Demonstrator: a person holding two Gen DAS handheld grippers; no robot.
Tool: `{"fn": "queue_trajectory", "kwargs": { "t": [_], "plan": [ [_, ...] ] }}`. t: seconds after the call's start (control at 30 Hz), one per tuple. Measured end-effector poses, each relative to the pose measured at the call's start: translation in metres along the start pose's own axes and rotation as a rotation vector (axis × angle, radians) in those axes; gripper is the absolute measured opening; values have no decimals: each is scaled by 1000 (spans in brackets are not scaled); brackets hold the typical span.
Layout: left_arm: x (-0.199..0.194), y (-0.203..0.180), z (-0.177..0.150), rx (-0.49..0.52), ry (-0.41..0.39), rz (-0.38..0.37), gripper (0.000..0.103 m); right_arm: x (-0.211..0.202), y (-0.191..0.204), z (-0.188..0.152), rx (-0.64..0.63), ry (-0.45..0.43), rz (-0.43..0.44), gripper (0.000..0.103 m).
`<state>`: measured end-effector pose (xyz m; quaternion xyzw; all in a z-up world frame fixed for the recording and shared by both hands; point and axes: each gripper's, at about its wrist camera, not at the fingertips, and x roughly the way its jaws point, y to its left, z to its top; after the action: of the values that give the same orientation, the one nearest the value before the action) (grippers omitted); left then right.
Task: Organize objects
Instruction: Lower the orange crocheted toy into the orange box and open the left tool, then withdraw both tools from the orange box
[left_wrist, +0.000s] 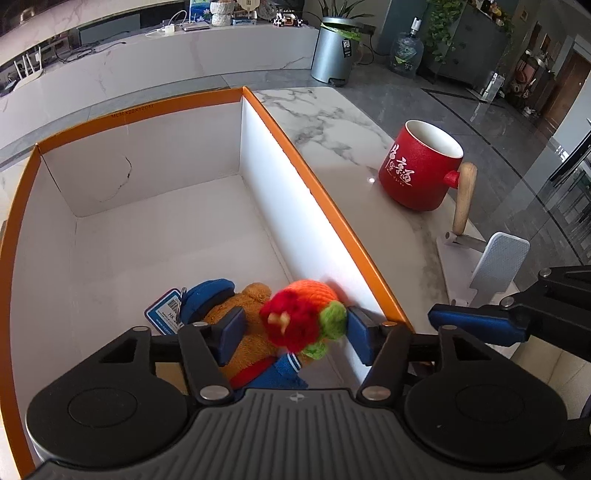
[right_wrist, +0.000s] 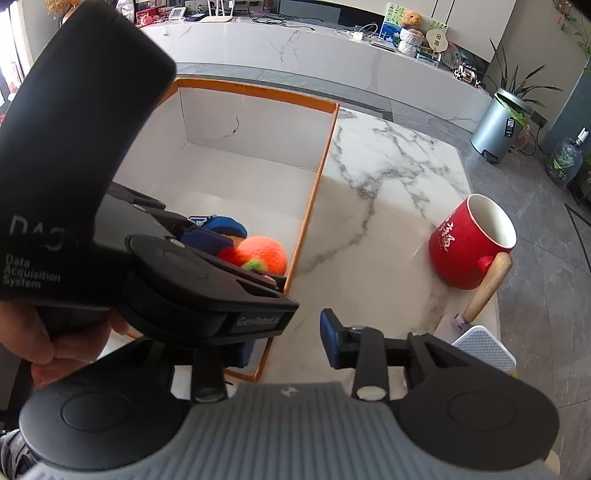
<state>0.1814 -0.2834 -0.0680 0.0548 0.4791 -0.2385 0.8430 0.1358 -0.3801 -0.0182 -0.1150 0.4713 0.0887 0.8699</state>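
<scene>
Left wrist, knitted toy (left_wrist: 303, 317) between parted tongs (left_wrist: 295, 334)

Both wrist views look steeply down, close, sharing the box (left_wrist: 325, 206) and mug (right_wrist: 469, 247).

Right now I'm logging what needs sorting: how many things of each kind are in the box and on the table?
Soft toys: 2, bear and knitted fruit, in box
Mugs: 1
Scrapers: 1
White pads: 1
Total: 5
</scene>
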Motion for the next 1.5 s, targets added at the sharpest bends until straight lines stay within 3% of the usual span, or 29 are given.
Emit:
{"fn": "queue_trajectory", "kwargs": {
  "t": [0.07,0.13,0.17,0.33,0.47,0.67,0.83,1.03,1.2,1.37,1.5],
  "plan": [
    [-1,1,-1,15,-17,22,89,0,0,0,1,-3,-13,52],
    [1,5,-1,6,-9,19,90,-1,0,0,4,-14,-30,70],
    [2,8,-1,-11,3,5,90,-2,-1,0,8,-19,-31,73],
    [-1,16,0,-55,-4,-46,90,-2,-6,1,37,-18,-34,73],
    [-19,19,1,-33,-63,-38,90,-2,-5,1,39,-18,-30,73],
    [-73,43,-12,-30,-186,74,90,-19,-2,5,137,-69,18,86],
    [-126,91,-26,-90,-285,180,90,-32,25,16,156,-128,84,87],
    [-169,142,-42,-150,-309,288,90,-39,86,32,84,-170,179,95],
    [-185,172,-63,-164,-292,353,90,-45,132,31,100,-207,273,97],
    [-195,207,-90,-232,-295,430,90,-43,163,32,100,-222,288,98],
    [-194,236,-108,-301,-287,451,90,-47,176,32,153,-262,293,98]
  ]
}}
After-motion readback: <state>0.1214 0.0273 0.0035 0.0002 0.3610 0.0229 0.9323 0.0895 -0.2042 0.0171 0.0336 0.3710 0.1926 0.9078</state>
